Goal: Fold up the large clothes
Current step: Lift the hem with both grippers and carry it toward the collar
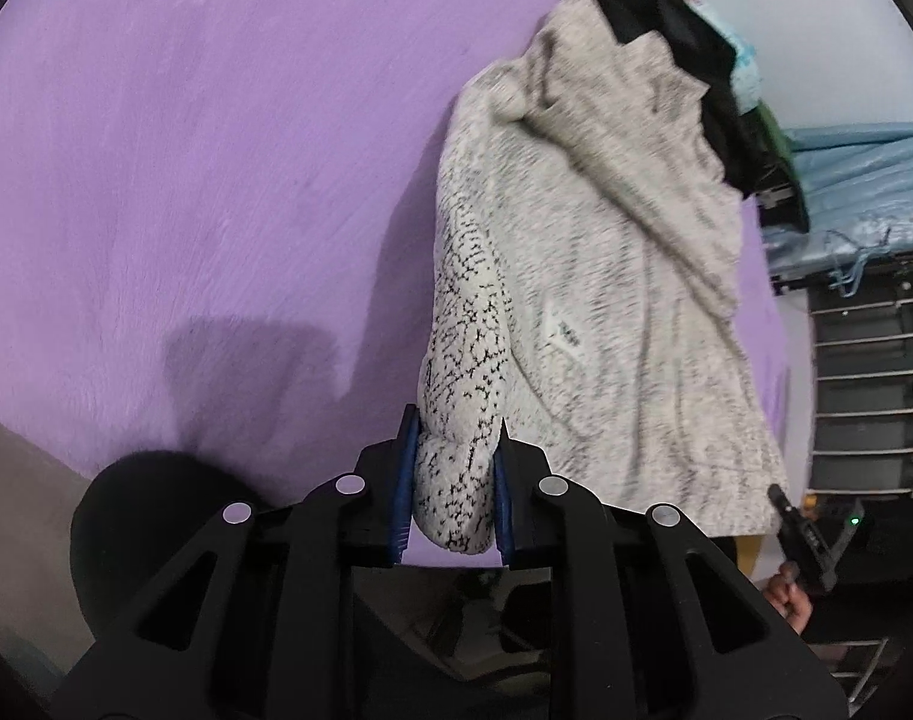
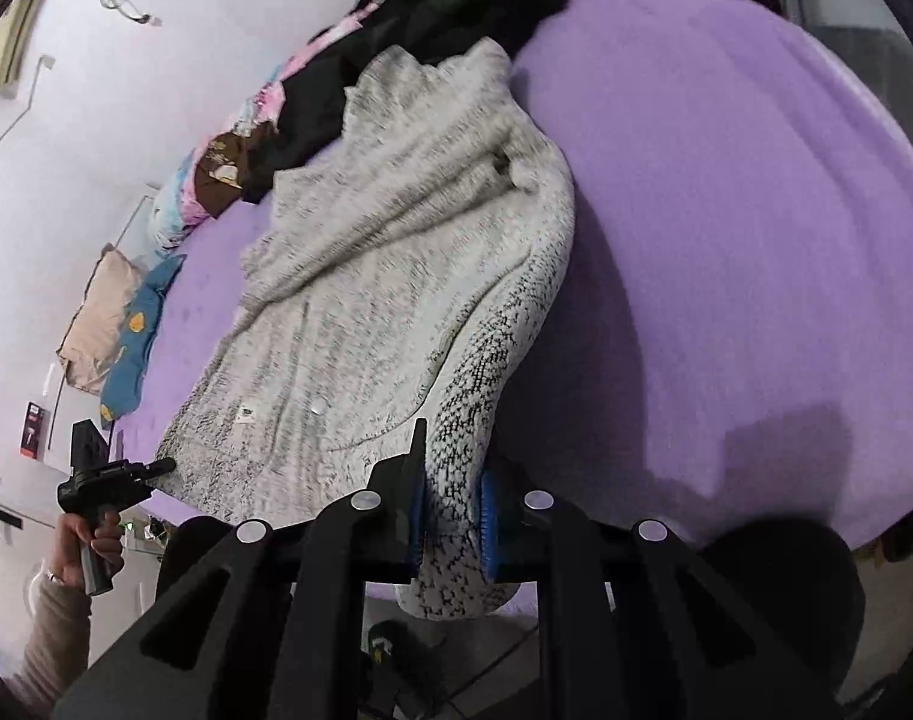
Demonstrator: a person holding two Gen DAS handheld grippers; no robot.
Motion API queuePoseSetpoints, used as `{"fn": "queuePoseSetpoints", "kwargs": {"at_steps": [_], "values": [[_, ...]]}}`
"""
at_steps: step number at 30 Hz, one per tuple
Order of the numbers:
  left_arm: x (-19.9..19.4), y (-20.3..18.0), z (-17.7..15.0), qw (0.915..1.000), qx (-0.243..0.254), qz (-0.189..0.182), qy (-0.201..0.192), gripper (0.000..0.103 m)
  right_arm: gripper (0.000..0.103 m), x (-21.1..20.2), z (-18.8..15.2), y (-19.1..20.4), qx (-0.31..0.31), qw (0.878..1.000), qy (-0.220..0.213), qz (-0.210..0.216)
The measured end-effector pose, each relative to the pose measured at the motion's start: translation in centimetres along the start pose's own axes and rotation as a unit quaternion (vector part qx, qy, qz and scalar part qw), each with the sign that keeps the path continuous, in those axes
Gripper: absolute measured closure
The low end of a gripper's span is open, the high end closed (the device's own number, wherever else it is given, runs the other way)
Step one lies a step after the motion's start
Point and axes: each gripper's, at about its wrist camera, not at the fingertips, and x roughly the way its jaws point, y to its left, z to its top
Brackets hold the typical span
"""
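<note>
**Both sleeve ends pinched at the near edge, sweater body stretching away from you**

Your left hand-held gripper (image 1: 453, 480) is clamped on a knit sleeve (image 1: 462, 360), and your right hand-held gripper (image 2: 453, 504) grips a sleeve end the same way in its own view. The grey sweater (image 1: 606, 276) lies rumpled on the purple bed (image 1: 216, 150). Its long axis runs from your grip at the near edge towards the pile of dark clothes (image 1: 684, 30) at the far end. From the left view the body lies to the right of the held sleeve, and from the right view to the left. So the fold likely turns inward, across the body. Neither hand looks clearly nearer.
</note>
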Motion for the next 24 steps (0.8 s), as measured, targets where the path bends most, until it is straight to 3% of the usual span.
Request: {"fn": "queuePoseSetpoints", "kwargs": {"at_steps": [6,15,24], "values": [[-2.7,-3.7,0.9,0.9993,0.023,-0.02,-0.024,0.084,0.09,-1.9,2.1,2.7,-0.027,0.999,-0.018,0.011],[-4.8,-6.3,2.2,0.9981,0.017,-0.049,-0.033,0.084,0.09,-3.2,5.1,4.2,-0.025,0.999,-0.029,0.03],[-6.2,-7.5,6.7,0.9954,-0.009,-0.091,-0.028,0.084,0.09,-3.3,9.9,4.6,-0.013,0.999,-0.039,0.036]]}}
